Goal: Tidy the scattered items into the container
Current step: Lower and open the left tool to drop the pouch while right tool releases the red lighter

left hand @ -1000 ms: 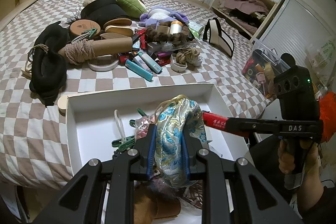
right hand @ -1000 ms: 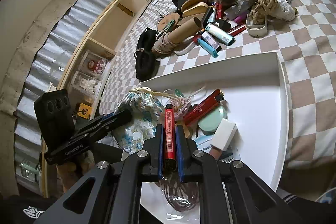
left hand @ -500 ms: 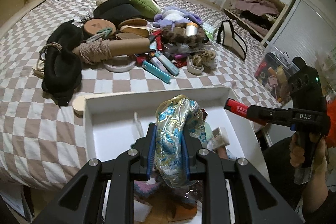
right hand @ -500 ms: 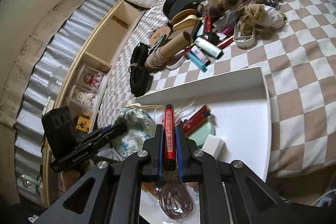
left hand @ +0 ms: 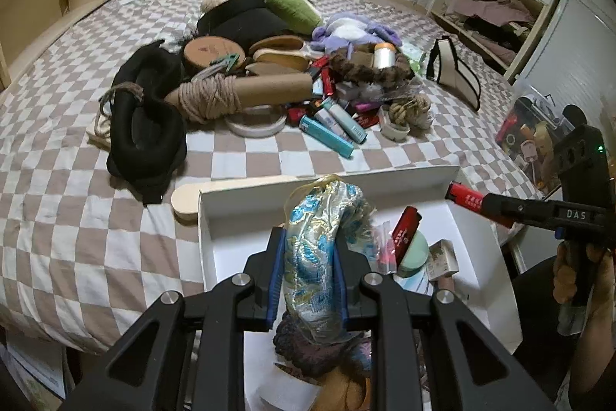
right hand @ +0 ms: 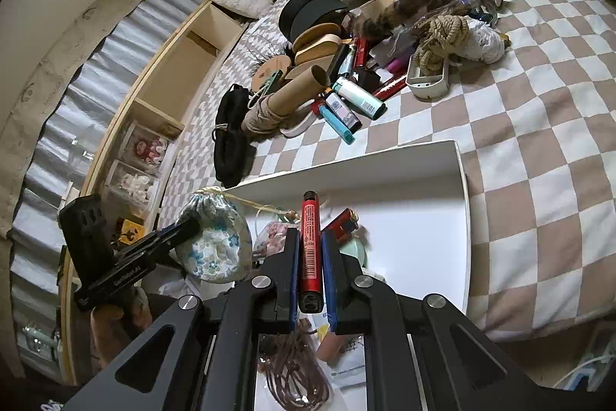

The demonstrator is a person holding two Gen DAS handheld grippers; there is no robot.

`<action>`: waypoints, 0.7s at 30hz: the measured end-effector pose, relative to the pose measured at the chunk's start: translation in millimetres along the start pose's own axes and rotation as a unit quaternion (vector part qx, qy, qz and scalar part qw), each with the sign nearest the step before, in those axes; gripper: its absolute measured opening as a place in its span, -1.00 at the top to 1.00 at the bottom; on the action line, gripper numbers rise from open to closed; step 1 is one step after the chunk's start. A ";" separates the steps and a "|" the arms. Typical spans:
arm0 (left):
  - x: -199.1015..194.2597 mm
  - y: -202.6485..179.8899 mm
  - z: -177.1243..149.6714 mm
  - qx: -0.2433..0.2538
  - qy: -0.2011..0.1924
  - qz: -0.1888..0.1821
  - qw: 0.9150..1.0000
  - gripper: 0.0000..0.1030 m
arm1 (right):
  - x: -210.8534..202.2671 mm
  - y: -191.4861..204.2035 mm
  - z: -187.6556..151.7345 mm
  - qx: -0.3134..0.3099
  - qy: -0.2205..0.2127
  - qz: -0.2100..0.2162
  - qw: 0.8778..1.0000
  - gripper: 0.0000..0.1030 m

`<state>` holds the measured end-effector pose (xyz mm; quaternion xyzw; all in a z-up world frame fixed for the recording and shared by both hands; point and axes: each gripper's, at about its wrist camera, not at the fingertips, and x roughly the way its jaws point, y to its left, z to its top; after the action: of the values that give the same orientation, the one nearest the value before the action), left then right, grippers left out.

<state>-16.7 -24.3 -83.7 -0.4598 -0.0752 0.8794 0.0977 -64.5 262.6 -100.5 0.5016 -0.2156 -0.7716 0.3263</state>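
Observation:
A white box (left hand: 338, 183) (right hand: 460, 180) sits at the bed's near edge and holds several small items. My left gripper (left hand: 308, 245) is shut on a blue-and-silver brocade drawstring pouch (left hand: 323, 245), held over the box; the pouch also shows in the right wrist view (right hand: 215, 245). My right gripper (right hand: 310, 245) is shut on a red lighter (right hand: 311, 249), held over the box; the lighter's tip shows in the left wrist view (left hand: 464, 197). A heap of scattered items (left hand: 292, 91) (right hand: 365, 64) lies on the checked bedspread behind the box.
The heap includes a cardboard tube wound with rope (left hand: 238, 93), a black neck pillow (left hand: 142, 130), lighters (left hand: 327, 133), a rope bundle (right hand: 442, 37) and plush toys (left hand: 354, 29). A wooden paddle (left hand: 188, 199) lies by the box's left corner. Shelves stand at both sides.
Both grippers have pulled back and risen over the box, each keeping its hold. The box and heap look farther away in both views.

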 end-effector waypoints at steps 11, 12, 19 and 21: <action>0.0 0.2 -1.3 0.002 -0.002 0.033 0.999 -0.34 | 5.2 3.6 0.5 -0.008 0.009 -0.009 1.000 0.76; 0.5 -1.3 -1.8 0.005 -0.002 0.032 0.999 -0.34 | 5.7 4.5 0.2 -0.010 0.010 -0.011 1.000 0.76; 6.2 -9.5 -4.8 0.018 0.007 0.023 1.000 -0.34 | 9.5 12.9 -1.0 -0.037 0.015 -0.038 0.998 0.76; 7.3 -10.3 -5.1 0.019 0.009 0.021 1.000 -0.34 | 10.5 16.7 -0.8 -0.052 0.016 -0.055 0.997 0.76</action>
<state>-15.5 -12.4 -90.1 -0.4672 -0.0483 0.8784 0.0886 -61.9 243.4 -96.5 0.5071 -0.1417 -0.7908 0.3122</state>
